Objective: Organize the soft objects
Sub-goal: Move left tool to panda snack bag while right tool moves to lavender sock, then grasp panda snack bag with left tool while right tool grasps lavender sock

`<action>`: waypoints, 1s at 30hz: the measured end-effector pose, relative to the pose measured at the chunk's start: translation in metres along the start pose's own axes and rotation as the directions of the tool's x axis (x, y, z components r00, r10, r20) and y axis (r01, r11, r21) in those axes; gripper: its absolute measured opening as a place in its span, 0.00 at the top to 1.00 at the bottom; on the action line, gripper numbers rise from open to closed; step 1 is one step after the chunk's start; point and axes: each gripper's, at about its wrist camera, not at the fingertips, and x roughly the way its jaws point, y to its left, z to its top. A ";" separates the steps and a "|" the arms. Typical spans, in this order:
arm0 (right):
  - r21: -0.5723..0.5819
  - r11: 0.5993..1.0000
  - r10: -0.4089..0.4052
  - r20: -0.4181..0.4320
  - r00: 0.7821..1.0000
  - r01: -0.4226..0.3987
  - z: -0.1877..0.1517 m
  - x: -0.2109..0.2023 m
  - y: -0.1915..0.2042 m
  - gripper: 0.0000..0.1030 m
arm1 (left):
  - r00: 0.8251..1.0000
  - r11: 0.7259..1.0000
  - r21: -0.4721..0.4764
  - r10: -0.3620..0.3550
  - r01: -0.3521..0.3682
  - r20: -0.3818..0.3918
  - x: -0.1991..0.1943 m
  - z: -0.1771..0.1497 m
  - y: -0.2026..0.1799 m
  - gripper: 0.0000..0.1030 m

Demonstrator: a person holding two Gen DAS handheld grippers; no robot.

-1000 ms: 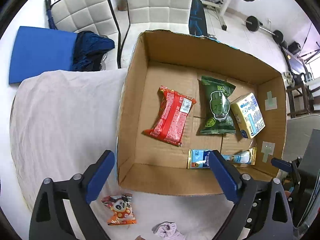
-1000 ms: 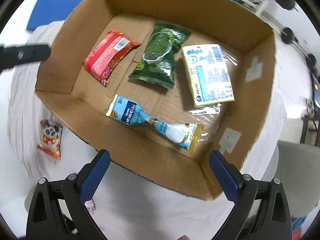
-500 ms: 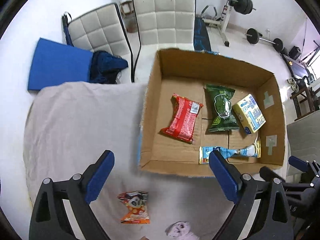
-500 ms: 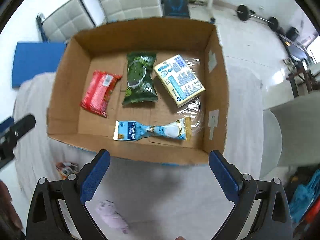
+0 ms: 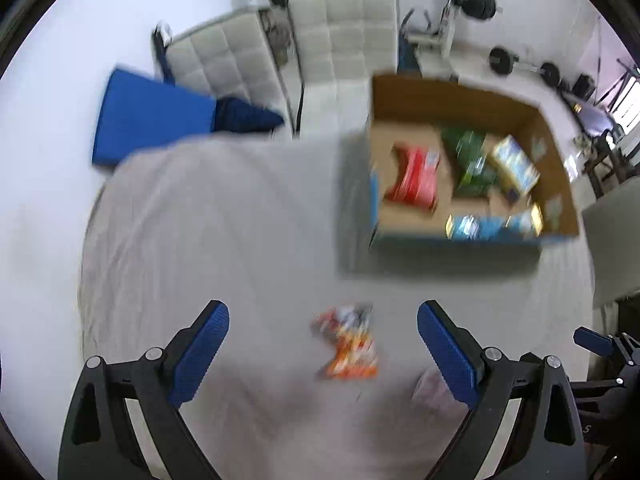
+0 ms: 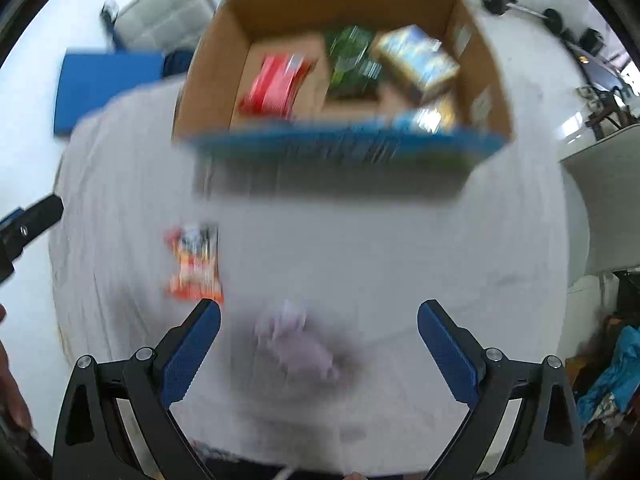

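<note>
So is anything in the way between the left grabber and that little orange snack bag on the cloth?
Nothing visible is. The small orange snack packet lies alone on the grey cloth-covered table, just ahead of the open left gripper, with only bare cloth between. The pale purple soft lump sits off beside the right finger.

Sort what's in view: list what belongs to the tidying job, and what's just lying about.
Job:
- cardboard box with packets inside
- orange snack packet on the cloth
- pale lilac soft item
- both open grippers

Lying about:
- blue mat
- padded chairs
- barbell weights

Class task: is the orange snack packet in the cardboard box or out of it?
Out: the orange snack packet lies on the cloth, short of the cardboard box.
</note>
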 end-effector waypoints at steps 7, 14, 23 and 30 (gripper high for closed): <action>-0.039 0.999 -0.016 -0.165 0.986 0.010 -0.045 0.073 0.022 0.02 | 0.977 1.000 -0.028 -0.014 0.008 -0.213 0.068 -0.058 0.015 0.06; -0.056 0.998 -0.033 -0.279 0.960 0.018 -0.056 0.141 0.030 0.02 | 0.949 1.000 -0.009 -0.026 0.024 -0.313 0.133 -0.056 -0.006 0.06; -0.044 0.999 -0.035 -0.312 0.949 0.023 -0.053 0.168 0.029 0.02 | 0.914 0.997 0.031 -0.049 0.067 -0.404 0.190 -0.039 -0.036 0.06; -0.020 1.000 -0.013 -0.338 0.941 0.007 -0.050 0.180 0.022 0.03 | 0.884 0.995 0.014 -0.080 0.098 -0.460 0.215 -0.035 -0.049 0.06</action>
